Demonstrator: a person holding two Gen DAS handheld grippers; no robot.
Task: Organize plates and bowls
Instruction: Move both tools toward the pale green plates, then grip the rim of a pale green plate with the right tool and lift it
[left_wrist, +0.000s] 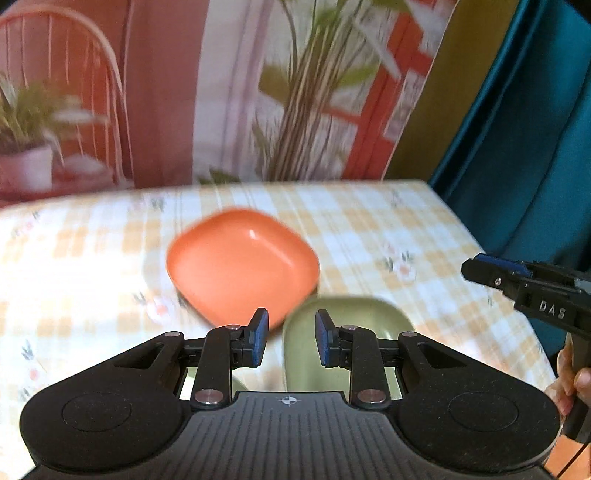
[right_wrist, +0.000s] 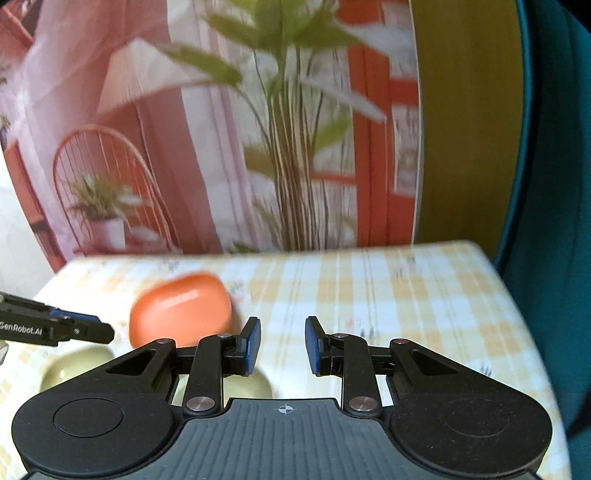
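Left wrist: orange bowl (left_wrist: 242, 264) upright, prob. squarish.

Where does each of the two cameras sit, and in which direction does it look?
Left wrist view: it sits on the left gripper, jaws apart and empty, looking forward and down at the orange dish and green dish; the right gripper and a hand show at the right edge.
Right wrist view: it sits on the right gripper, empty, looking along the checked tablecloth; the left gripper enters at the left edge.
Both show the two dishes, the tablecloth and the plant backdrop.
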